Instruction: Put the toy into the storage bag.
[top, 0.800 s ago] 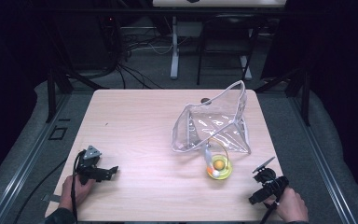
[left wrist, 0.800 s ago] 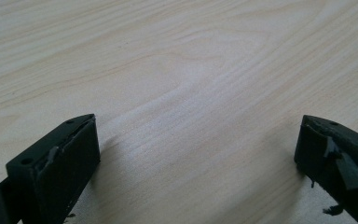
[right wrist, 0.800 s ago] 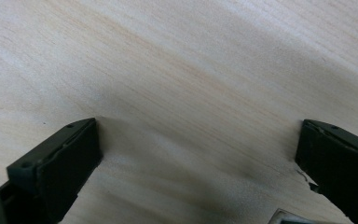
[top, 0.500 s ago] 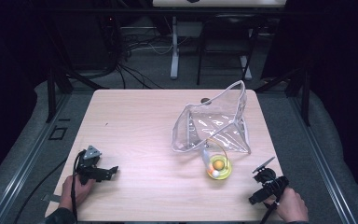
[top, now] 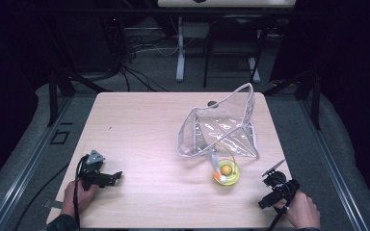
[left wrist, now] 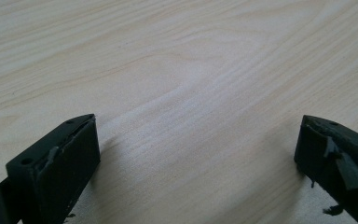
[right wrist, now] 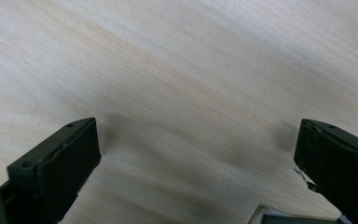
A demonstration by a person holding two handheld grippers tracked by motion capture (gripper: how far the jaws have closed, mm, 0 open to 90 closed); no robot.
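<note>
A clear plastic zip pouch point(top: 221, 127) with a grey edge stands open on the right half of the wooden table point(top: 144, 130). Just in front of it lies a small yellow-green round dish point(top: 225, 172) holding an orange ball and a pale piece. My left gripper point(top: 110, 177) rests near the table's front left, held by a hand, open over bare wood point(left wrist: 191, 116). My right gripper point(top: 265, 202) sits at the front right corner, to the right of the dish, open over bare wood point(right wrist: 191, 107). Nothing lies between either pair of jaws.
A small dark round spot point(top: 212, 103) sits on the table behind the pouch. Beyond the table stand dark frame legs, cables and a white stand point(top: 179, 48) on grey floor. A grey flat corner point(right wrist: 284, 217) shows at the bottom of the right gripper view.
</note>
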